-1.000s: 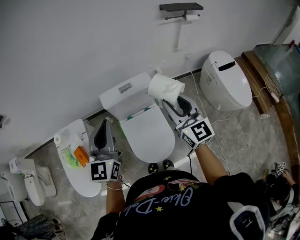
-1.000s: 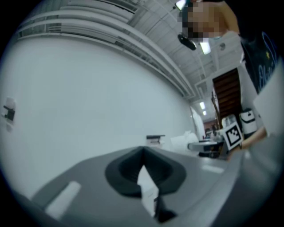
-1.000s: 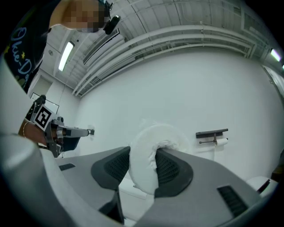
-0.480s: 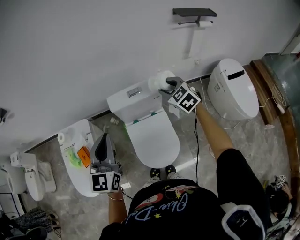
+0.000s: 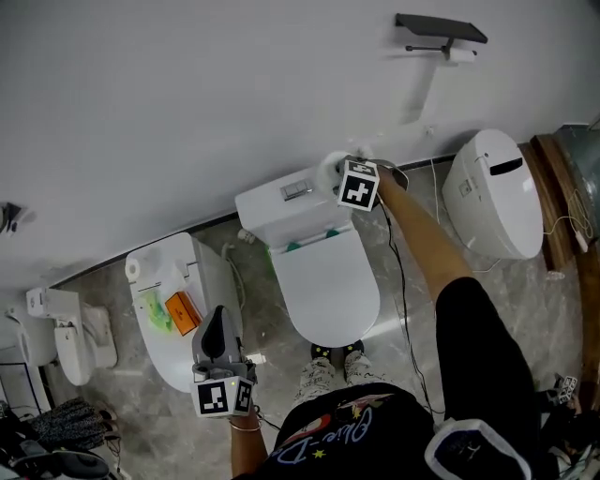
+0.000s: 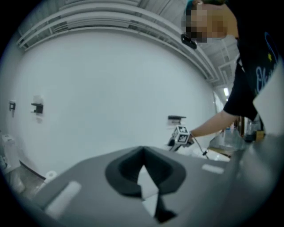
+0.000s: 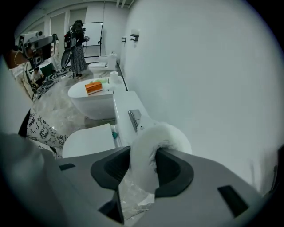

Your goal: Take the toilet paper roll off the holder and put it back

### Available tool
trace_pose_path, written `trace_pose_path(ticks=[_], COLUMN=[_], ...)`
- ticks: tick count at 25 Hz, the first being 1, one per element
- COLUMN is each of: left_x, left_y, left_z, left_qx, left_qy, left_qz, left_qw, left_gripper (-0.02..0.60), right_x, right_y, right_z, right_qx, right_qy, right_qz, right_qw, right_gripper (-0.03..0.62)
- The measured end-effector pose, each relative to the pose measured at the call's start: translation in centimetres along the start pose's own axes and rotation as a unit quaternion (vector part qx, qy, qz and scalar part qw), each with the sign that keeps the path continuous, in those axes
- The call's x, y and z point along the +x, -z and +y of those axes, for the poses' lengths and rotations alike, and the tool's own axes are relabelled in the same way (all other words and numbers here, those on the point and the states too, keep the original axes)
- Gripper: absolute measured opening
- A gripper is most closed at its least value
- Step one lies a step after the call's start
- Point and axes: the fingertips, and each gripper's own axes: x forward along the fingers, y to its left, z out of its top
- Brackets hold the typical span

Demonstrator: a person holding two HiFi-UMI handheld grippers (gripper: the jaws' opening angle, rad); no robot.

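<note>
Jaws of the right gripper (image 7: 143, 167) stand apart but clamped on the roll (image 7: 156, 141), whose soft white side bulges between the dark pads. We see the left gripper (image 6: 143, 156) with its jaws together and nothing held.

White wall (image 5: 187, 94) meets a grey veined floor (image 5: 525, 309), and toilets stand in a row along it. We count a left toilet (image 5: 202, 277), a middle toilet (image 5: 328, 286) with its cistern (image 5: 281, 208), and a right toilet (image 5: 487, 202), all with lids down. High on the wall at the upper right hangs the dark holder (image 5: 439, 26), well apart from the roll (image 5: 330, 169).

From the head view, the right gripper (image 5: 337, 173) carries the roll at the right end of the cistern, close to the wall; we cannot tell whether it touches the cistern. An orange box (image 5: 183, 312) lies on the left toilet's lid, with a small white roll (image 5: 135, 270) at that toilet's back edge.

A second ago the right gripper held the roll over the middle toilet's lid, nearer the person; now the arm is stretched out and the roll is at the wall. Our left gripper (image 5: 218, 319) sits lower in the head view than before, beside the front right edge of the left toilet.
</note>
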Motion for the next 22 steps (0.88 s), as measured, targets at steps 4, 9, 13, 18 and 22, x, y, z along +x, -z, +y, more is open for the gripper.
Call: trace_pose_path(ticks=[4,9,13,18,22], left_x=[-0.1,0.6,0.8,0.8,0.6], left_y=[0.9,1.0,1.0,1.1,0.9], left_z=[1.1,1.5,1.2,1.4,1.7], left_qx=[0.000,0.000,-0.001,0.000,0.001], left_qy=[-0.013,-0.016,-0.012,-0.015,-0.018], left_qz=[0.013,0.014,0.016,0.017,0.015], left_qw=[0.9998,0.9998,0.9998,0.9997,0.9997], left_gripper=[0.000,0.002,0.002,0.000,0.000], right_x=[2.2,3.0,3.2,3.1,2.6], right_y=[-0.2,-0.7,-0.8,-0.6,-0.8], right_z=[-0.4,-0.5,-0.1,0.1,0.0], right_qx=[-0.011,-0.038,-0.054,-0.054,-0.057], right_qy=[-0.017,-0.031,-0.035,-0.049,-0.042], right_qz=[0.020,0.037,0.043,0.049,0.046], right_qw=[1.000,0.998,0.997,0.996,0.996], right_gripper=[0.167,0.167,0.172,0.193,0.202])
